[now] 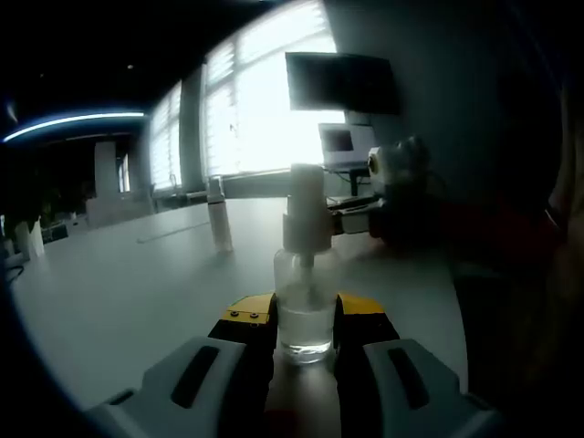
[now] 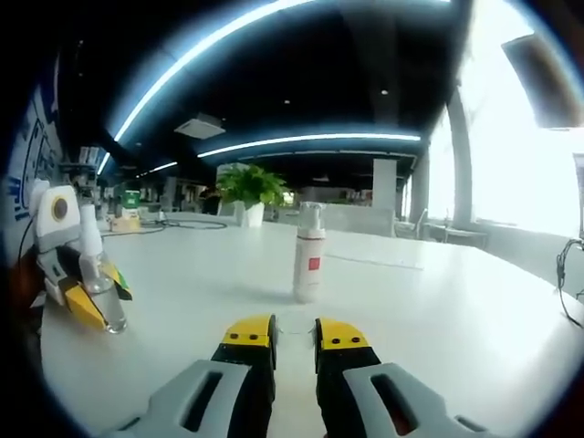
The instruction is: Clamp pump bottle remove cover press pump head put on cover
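Observation:
A clear pump bottle with a little liquid stands upright on the white table, and my left gripper is shut on its body. Its white pump head rises above the jaws. In the right gripper view the same bottle sits at the far left, held in the left gripper's yellow tips. My right gripper hovers low over the table, its jaws nearly together. A faint see-through cover seems pinched between them. It also appears as the right gripper to the bottle's right in the left gripper view.
A second white bottle with a red label stands upright mid-table, also seen as the white bottle. A potted plant and cables lie at the table's far side. A monitor and a laptop stand by the bright windows.

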